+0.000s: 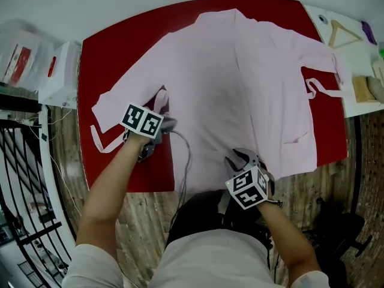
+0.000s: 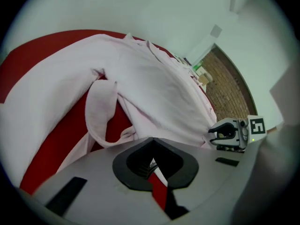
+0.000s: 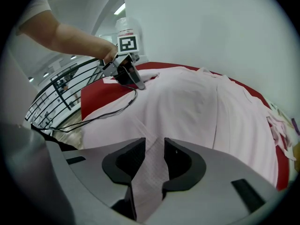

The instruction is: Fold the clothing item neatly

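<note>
A pale pink wrap shirt with tie strips lies spread, front up, on the red table. My left gripper is over the shirt's left armpit, where the sleeve meets the body. In the left gripper view its jaws are shut, and I see no cloth clearly pinched; the sleeve and a looped tie lie just ahead. At the near hem, my right gripper has its jaws partly closed, and woven pink cloth fills the gap between the pads.
A black cable trails from the left gripper across the shirt to the table's near edge. White boxes stand at the left. A white side table holds a wooden hanger at the right. Black railing runs along the near left.
</note>
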The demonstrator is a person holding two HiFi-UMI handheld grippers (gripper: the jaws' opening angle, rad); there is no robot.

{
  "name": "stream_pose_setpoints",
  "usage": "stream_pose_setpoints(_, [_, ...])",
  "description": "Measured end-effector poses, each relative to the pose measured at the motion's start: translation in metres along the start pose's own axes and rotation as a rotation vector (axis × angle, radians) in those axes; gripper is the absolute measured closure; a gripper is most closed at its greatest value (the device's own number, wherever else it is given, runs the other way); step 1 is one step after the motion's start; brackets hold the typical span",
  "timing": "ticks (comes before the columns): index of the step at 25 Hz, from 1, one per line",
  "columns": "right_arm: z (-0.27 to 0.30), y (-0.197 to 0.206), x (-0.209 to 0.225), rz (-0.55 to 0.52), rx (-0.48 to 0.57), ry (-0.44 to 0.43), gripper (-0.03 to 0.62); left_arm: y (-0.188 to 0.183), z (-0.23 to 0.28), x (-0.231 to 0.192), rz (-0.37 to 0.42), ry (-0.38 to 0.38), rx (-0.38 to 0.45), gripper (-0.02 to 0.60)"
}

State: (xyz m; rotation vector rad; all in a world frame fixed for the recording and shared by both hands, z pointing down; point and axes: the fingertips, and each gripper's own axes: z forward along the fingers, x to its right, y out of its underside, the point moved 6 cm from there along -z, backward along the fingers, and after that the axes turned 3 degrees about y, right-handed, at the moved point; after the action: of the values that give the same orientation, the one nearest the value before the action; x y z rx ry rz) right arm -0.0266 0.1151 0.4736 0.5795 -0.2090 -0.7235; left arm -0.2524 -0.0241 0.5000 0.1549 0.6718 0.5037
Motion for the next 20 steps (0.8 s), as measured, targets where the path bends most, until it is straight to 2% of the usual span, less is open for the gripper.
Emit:
stream_pose_setpoints(5, [0.000,0.004,0.011,0.026,-0.023,0.043,0.484,0.015,-0.013,-0.013,-0.088,0.014,0.038,0.578])
stream_pose_setpoints(10, [0.012,0.007,-0.005,0.003,-0.084,0.028,0.484,0.022,-0.015,-0.016,-0.108,0.006,0.057,0.578])
stream_pose_setpoints(14, [0.013,0.008,-0.010,0.027,-0.073,0.035,0.491,0.031,-0.020,-0.020,-0.140,0.011,0.071,0.578])
stream_pose_setpoints(20, [0.013,0.010,-0.013,-0.026,-0.071,-0.003,0.491,0.045,-0.027,-0.026,-0.171,0.017,0.078,0.578])
